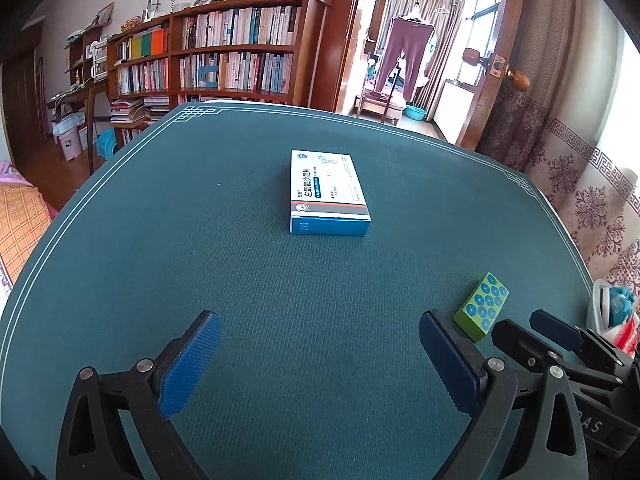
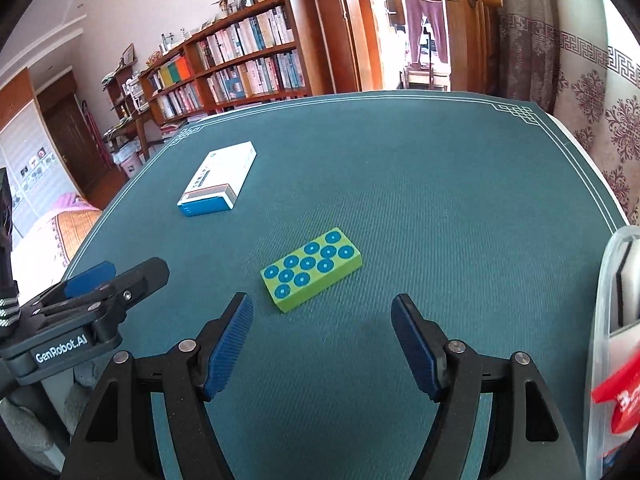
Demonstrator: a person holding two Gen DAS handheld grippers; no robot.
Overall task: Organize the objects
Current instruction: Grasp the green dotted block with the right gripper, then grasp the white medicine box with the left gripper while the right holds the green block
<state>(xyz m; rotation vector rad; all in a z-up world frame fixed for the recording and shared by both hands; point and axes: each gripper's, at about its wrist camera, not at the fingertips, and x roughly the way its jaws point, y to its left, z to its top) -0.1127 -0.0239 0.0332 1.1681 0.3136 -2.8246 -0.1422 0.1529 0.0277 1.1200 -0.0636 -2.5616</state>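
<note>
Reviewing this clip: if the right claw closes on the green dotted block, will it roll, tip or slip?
The green dotted block lies flat on the textured mat, so it probably won't roll or tip. It looks rigid. Its faces look smooth, so it may slip slightly against the pads.

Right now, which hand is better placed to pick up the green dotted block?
Right. The right tool is open with the green dotted block lying just ahead of its fingers. The left tool, also open, faces the medicine box; the block sits off to its right.
</note>
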